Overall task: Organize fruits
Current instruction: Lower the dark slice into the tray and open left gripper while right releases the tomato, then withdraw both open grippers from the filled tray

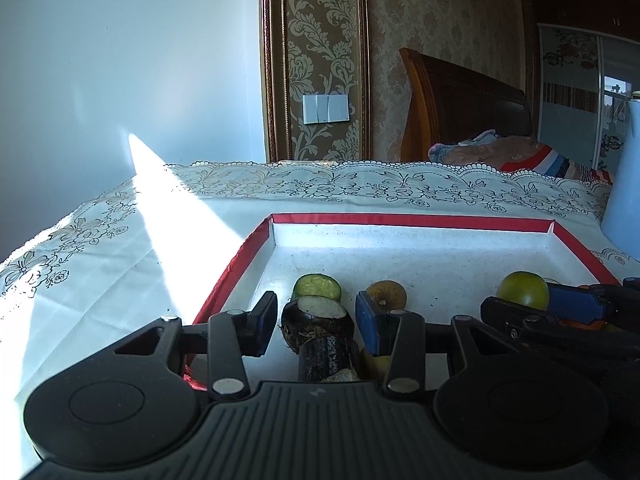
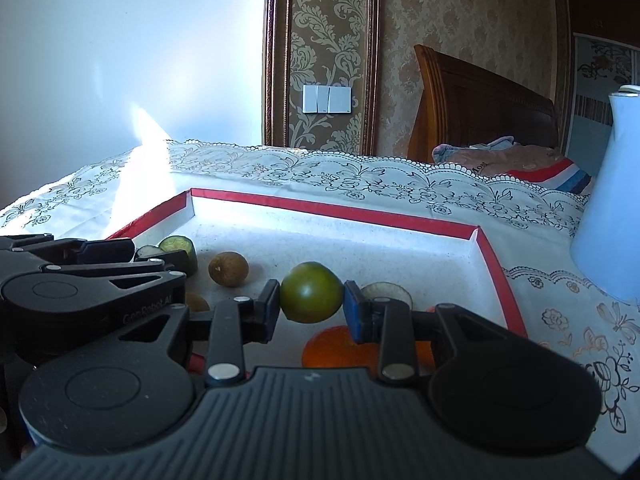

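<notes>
Fruits partly sorted in the red-edged tray [image 2: 496,264] — green fruit [image 2: 312,297] pinched by the right gripper [image 2: 310,308], dark cut piece [image 1: 318,318] between the left gripper [image 1: 316,320] pads, not touching — more pieces left to place.

Hard sunlight cuts a blown-out wedge across the tablecloth [image 1: 100,264] at its left edge and up the wall [image 1: 120,60], overexposed. Elsewhere the scene sits in cool, dim shade. Fisheye distortion bows both views' margins; focus stays sharp.
</notes>
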